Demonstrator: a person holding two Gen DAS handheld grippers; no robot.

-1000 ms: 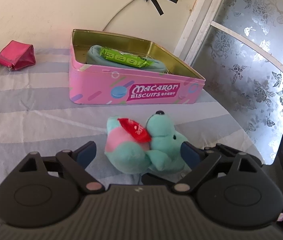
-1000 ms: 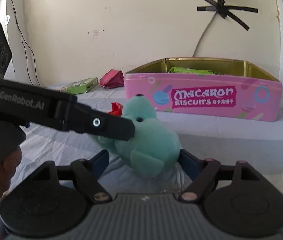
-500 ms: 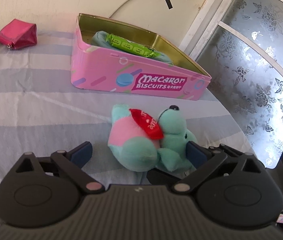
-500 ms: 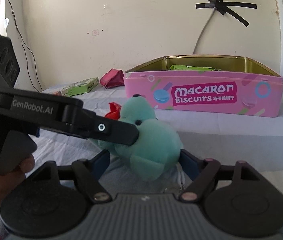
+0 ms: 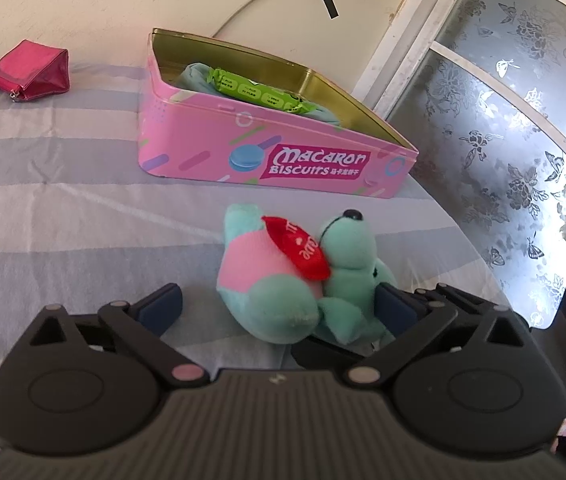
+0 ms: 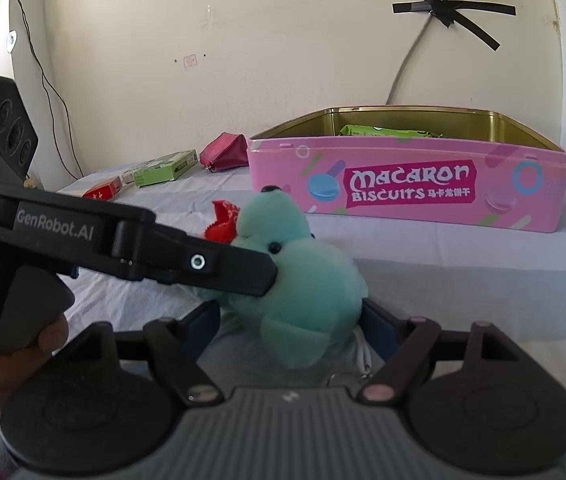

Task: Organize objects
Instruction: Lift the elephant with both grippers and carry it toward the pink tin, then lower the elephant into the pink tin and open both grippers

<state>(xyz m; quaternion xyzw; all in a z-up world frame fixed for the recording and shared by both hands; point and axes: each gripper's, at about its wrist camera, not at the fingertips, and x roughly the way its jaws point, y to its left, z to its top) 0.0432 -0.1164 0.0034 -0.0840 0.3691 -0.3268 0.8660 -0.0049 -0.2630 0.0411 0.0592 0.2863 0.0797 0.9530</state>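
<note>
A striped cloth covers the desk [image 5: 63,208], which meets a cream wall and a frosted floral window at its far edge. It carries one pink tin [image 5: 275,152], one plush toy [image 5: 295,272] mid-desk before the tin, one red pouch [image 5: 29,70] and two small boxes [image 6: 163,168] at the far-left corner. The left gripper [image 5: 279,308] and right gripper [image 6: 291,320] both hold their jaws wide around the toy.

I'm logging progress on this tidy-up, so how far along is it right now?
Done: a green snack packet and teal cloth already lie in the pink tin. In hand: both open claws, left and right, bracket the plush toy, which lies on the table. Left: the red pouch, green box and red box.
</note>
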